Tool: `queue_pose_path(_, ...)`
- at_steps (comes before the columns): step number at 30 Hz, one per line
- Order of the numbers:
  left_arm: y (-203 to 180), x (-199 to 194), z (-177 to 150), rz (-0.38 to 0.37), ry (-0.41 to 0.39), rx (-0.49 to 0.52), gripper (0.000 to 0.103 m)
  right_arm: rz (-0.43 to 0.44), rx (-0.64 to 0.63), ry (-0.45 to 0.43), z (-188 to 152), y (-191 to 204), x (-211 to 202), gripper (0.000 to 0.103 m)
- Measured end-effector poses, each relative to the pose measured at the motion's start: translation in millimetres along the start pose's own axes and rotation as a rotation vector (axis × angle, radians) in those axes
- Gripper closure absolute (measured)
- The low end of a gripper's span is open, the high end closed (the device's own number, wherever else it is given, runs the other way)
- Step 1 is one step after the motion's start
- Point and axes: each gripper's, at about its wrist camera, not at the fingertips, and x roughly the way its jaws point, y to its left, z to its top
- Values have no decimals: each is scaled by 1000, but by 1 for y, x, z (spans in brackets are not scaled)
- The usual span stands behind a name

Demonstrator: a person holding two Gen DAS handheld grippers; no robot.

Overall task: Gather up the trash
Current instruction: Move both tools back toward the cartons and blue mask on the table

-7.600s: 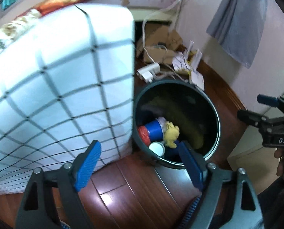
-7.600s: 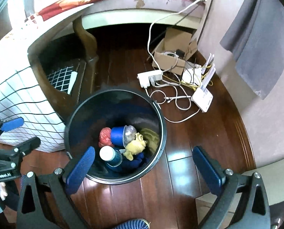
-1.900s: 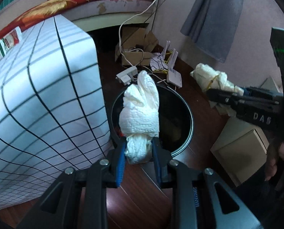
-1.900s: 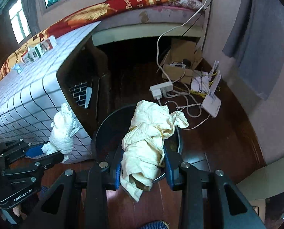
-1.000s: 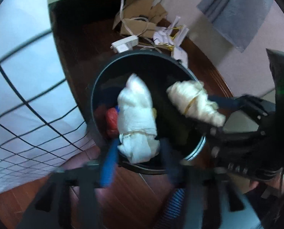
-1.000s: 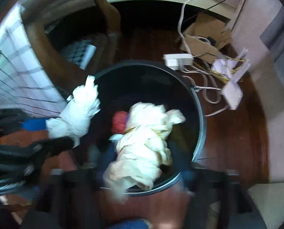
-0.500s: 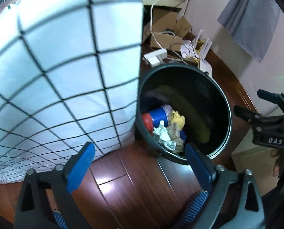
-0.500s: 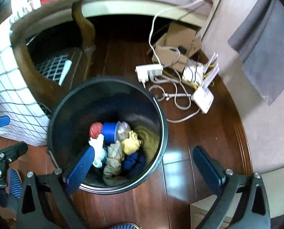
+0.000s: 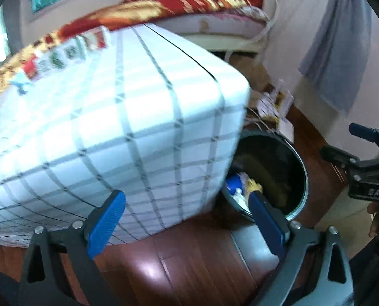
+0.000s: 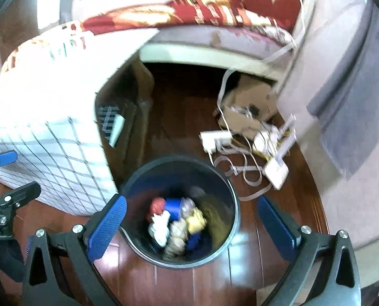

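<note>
Both grippers hang above a round black bin (image 10: pixel 230 178) that stands on the wooden floor (image 10: pixel 179 283) just beside the corner of a tabletop draped in a checked white cloth (image 9: pixel 128 127). The left gripper (image 9: pixel 187 224) has its jaws spread wide with nothing between them; the right gripper (image 10: pixel 197 227) likewise stands wide and empty. The trash (image 10: pixel 174 224), a heap of white and yellowish wads with a blue cup and something red, lies at the bottom of the bin.

Risks, as judged from here: the loose white cables (image 10: pixel 240 168) and the power strip (image 10: pixel 215 137) lie on the floor near the bin's far side, and a low sweep could snag them; a gripper passing the tabletop corner could catch the cloth.

Legible writing: "DAS" on the right gripper's body in the left wrist view. The packets (image 9: pixel 69 51) near the tabletop's far edge are too blurred to read.
</note>
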Motion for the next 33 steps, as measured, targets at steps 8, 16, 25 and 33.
queue_pose_path(8,61,-42,20,146,-131,-62,0,128,-86,-139,68,64,-27,0)
queue_pose_path(16,137,-50,36,224,-123,-181,0,201,-149,-188,131,132,-19,0)
queue_pose_path(25,207,-36,58,239,-158,-278,0,303,-228,-168,201,195,28,0)
queue_pose_path(33,247,-12,88,277,-159,-293,0,355,-335,-135,249,253,89,1)
